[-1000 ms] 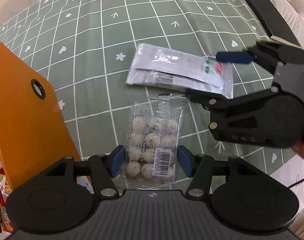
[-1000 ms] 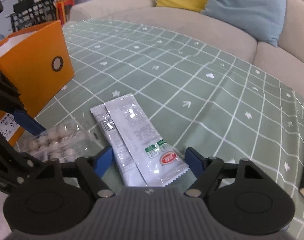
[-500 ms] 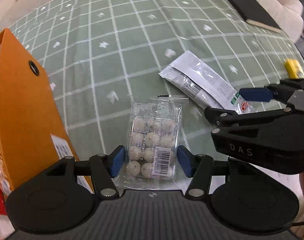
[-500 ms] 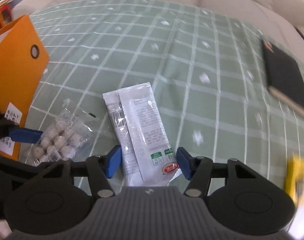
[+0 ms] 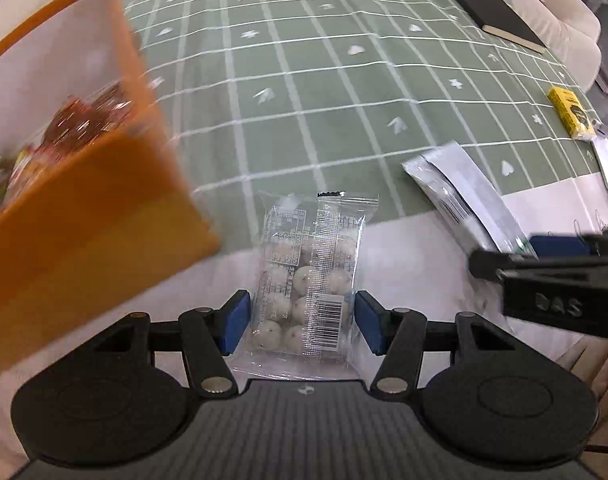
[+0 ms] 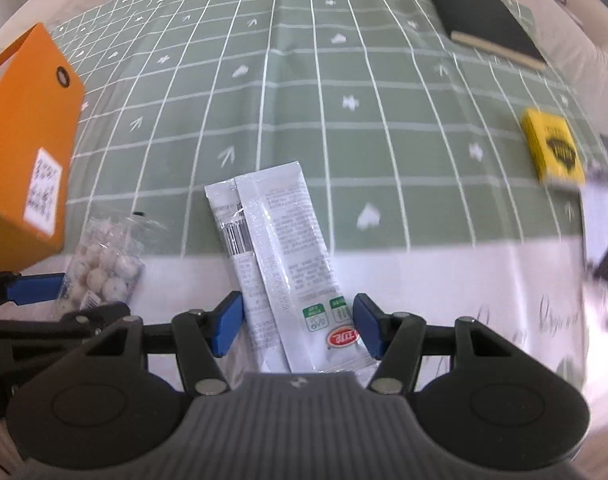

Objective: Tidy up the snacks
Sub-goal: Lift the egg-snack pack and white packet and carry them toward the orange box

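My left gripper (image 5: 302, 322) is shut on a clear packet of white candy balls (image 5: 310, 276) and holds it lifted above the table. My right gripper (image 6: 298, 326) is shut on two white sachets (image 6: 280, 256) and holds them up too. The candy packet also shows in the right wrist view (image 6: 104, 264), at the left. The sachets show in the left wrist view (image 5: 464, 196), with the right gripper's fingers (image 5: 556, 246) around their near end. An orange box (image 5: 76, 168) stands to the left, open at the top, with snack packets (image 5: 84, 116) inside.
A green checked tablecloth (image 6: 304, 100) covers the table. A black notebook (image 6: 484, 20) lies at the far right. A yellow packet (image 6: 552, 148) lies at the right. The orange box (image 6: 20, 144) has a white label and a round hole.
Both grippers have lifted their packets off the cloth and pulled back toward the table's near edge. The orange box now looms closer in the left wrist view, with its inside showing.
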A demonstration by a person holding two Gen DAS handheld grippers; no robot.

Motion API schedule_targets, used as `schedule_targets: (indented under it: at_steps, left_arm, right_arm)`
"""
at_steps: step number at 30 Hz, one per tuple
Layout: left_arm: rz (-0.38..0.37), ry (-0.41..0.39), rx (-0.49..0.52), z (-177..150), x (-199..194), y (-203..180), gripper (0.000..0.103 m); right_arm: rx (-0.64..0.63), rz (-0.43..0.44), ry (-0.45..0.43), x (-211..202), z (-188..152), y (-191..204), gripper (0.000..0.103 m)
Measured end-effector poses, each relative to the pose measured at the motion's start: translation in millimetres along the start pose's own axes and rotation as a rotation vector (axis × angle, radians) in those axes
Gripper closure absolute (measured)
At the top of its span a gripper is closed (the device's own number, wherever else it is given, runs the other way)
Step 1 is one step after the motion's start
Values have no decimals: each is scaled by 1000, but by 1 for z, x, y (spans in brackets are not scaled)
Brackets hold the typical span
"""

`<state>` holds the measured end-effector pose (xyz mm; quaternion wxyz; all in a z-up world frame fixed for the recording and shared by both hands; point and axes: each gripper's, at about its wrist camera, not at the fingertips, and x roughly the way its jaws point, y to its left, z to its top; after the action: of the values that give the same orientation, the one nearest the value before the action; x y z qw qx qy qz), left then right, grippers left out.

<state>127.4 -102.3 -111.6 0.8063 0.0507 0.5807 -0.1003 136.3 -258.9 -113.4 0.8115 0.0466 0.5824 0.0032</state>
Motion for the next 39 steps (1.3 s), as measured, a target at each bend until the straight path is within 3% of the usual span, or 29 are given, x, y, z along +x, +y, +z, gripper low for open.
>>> schedule_targets:
  at_steps: [9,12,16,18,21,24,27,29,31,33,39]
  left_arm:
    - [-10,-29,-34,-17,-6,21,37]
    - [-2,-30,-12,-16,-7,20,37]
    - [-11,-35,2,-18,-7,22,31]
    - [-17,-39,0,-17,-7,24,31]
    - [-29,-46,5,-20,-8,26,30]
    - [-40,-57,15,-22,-9,26,26]
    - [-53,-64,11,-21,-9,27,21]
    - [-67,-69,6,-19,-8,26,19]
    - [-74,-77,4,-18,-8,26,18]
    - [-78,-86,4,-17,-7,26,17]
    - [-73,-107,-1,-14,-5,25,18]
  right_arm:
    - [-64,28,-1,-14,-45,32,37]
    - [-144,-17,-52,-17,-48,42,37]
    - [-250,-48,-219,-32,-45,49,17]
    - [-294,-25,-230,-27,-40,50,17]
    - [-284,10,-178,-12,-33,49,22]
    - [-293,-10,-160,0,-30,51,25]
    - [-292,21,-171,4,-27,49,28]
    - [-289,42,-177,5,-25,50,34]
    - [-292,58,-187,4,-25,51,47]
    - [-298,61,-197,3,-25,52,51]
    - [-281,68,-212,3,-24,50,55]
